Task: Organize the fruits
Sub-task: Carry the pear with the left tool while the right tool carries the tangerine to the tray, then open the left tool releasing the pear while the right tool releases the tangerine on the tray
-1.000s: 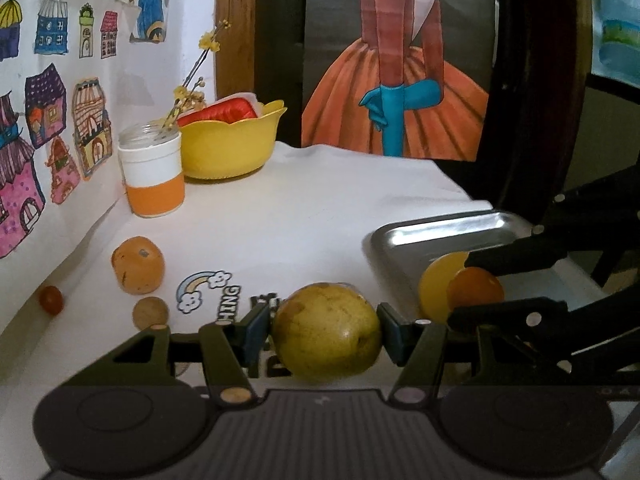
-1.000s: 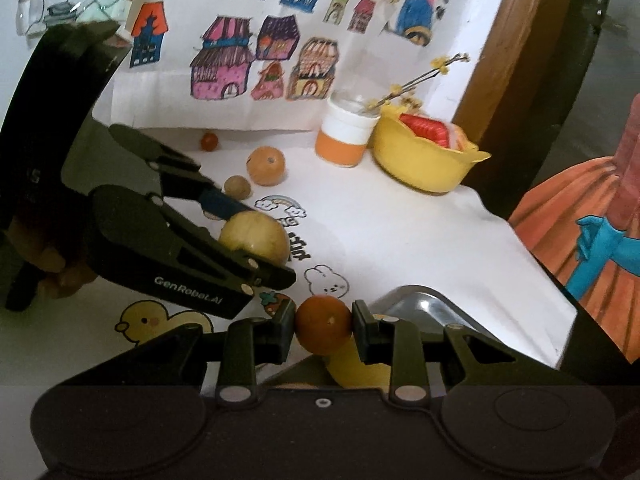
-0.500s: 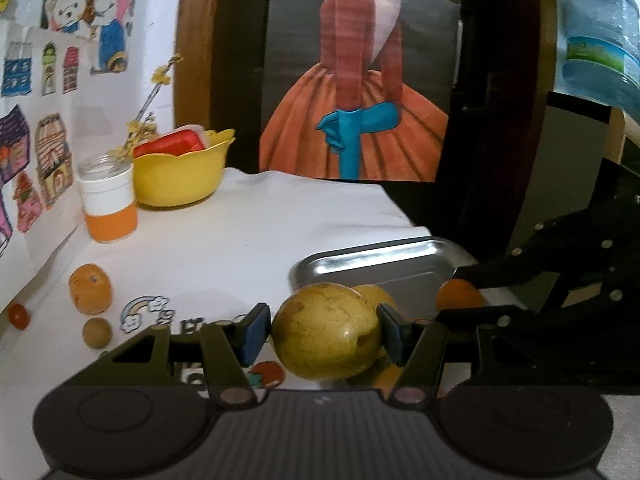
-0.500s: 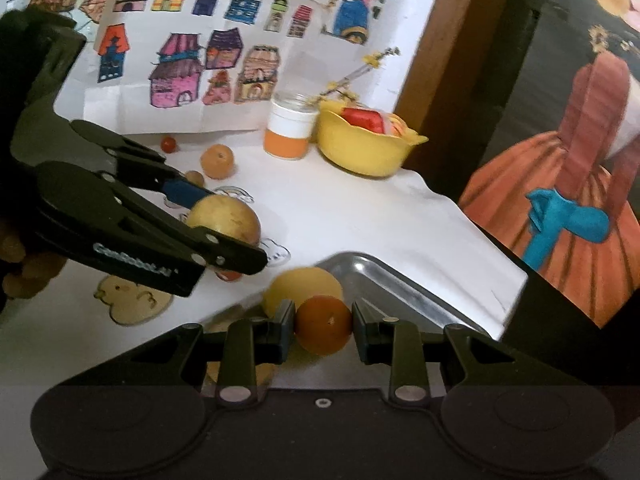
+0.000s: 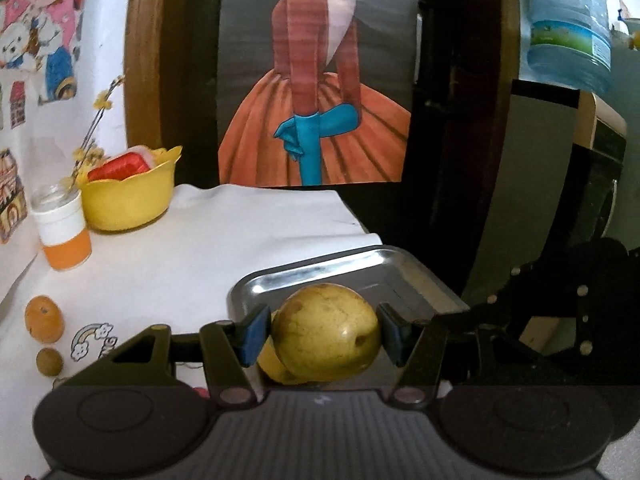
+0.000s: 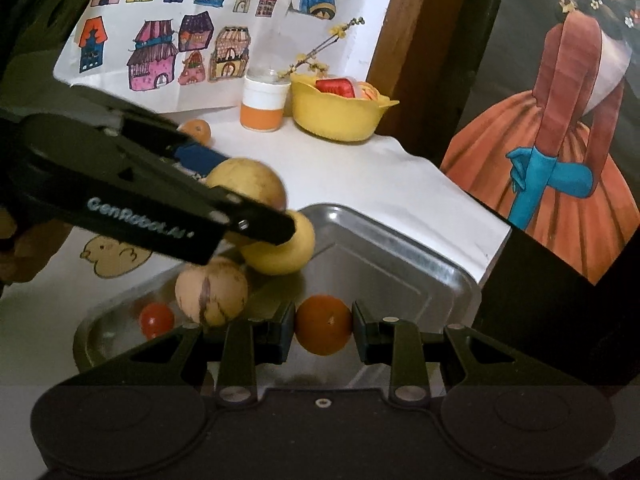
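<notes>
My left gripper (image 5: 325, 334) is shut on a large yellow-green pear (image 5: 326, 332), held over the near left edge of the steel tray (image 5: 356, 266). From the right wrist view that same gripper (image 6: 240, 204) and pear (image 6: 250, 180) hang over the tray's (image 6: 400, 256) left side. My right gripper (image 6: 323, 325) is shut on a small orange (image 6: 323, 325) above the tray's middle. A yellow lemon (image 6: 280, 252), a pale striped fruit (image 6: 212, 294) and a small red tomato (image 6: 157, 320) lie in the tray.
On the white cloth to the left lie an orange fruit (image 5: 44, 318) and a small brown ball (image 5: 49, 361). A white-and-orange jar (image 5: 62, 226) and a yellow bowl (image 5: 128, 200) stand at the back. The table edge falls away right of the tray.
Both grippers have carried their fruit to the right, over the tray. More of the tray's inside, with the striped fruit and the tomato, has come into the right wrist view.
</notes>
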Demonstrator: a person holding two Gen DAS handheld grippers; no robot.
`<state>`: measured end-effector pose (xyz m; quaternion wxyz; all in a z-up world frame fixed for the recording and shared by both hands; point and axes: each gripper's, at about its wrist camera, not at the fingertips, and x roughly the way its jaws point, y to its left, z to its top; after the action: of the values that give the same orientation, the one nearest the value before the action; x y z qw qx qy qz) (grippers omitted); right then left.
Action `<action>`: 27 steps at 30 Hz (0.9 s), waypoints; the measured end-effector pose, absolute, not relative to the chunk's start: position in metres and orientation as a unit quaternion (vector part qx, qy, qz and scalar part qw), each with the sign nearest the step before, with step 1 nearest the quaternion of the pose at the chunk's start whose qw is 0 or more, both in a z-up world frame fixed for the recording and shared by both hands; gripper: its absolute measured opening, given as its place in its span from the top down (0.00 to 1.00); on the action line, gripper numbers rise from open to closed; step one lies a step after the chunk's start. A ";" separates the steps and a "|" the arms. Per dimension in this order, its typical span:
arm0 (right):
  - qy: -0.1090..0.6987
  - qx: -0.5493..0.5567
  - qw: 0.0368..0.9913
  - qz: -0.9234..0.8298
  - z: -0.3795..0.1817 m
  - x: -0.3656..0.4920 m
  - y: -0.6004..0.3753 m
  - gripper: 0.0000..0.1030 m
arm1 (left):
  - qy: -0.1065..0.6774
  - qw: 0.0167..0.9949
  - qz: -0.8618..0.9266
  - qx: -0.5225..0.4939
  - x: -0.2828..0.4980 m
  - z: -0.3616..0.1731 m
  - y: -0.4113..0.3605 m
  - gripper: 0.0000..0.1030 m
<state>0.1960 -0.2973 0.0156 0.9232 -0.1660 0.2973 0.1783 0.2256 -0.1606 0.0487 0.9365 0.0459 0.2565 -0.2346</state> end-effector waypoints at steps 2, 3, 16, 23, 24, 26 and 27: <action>0.300 -0.165 0.922 0.178 0.012 0.192 -0.300 0.68 | 0.255 0.935 -0.240 0.051 0.224 0.050 -0.167 0.40; 0.302 -0.164 0.922 0.179 0.011 0.190 -0.300 0.68 | 0.254 0.935 -0.243 0.053 0.223 0.050 -0.170 0.40; 0.315 -0.160 0.917 0.186 -0.002 0.179 -0.308 0.69 | 0.247 0.927 -0.265 0.097 0.211 0.042 -0.200 0.40; 0.310 -0.174 0.917 0.181 -0.001 0.173 -0.307 0.69 | 0.253 0.919 -0.275 0.122 0.199 0.033 -0.203 0.41; 0.310 -0.175 0.917 0.181 -0.001 0.173 -0.307 0.69 | 0.257 0.918 -0.276 0.123 0.198 0.031 -0.203 0.41; 0.311 -0.176 0.917 0.179 -0.002 0.173 -0.307 0.69 | 0.270 0.915 -0.274 0.121 0.199 0.027 -0.203 0.42; 0.312 -0.176 0.916 0.179 -0.002 0.174 -0.307 0.69 | 0.272 0.914 -0.276 0.118 0.199 0.025 -0.202 0.42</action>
<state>0.1735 -0.3073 -0.0024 0.9164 -0.1763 0.3119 0.1787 0.1990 -0.2017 0.0253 0.9144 0.1179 0.2721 -0.2755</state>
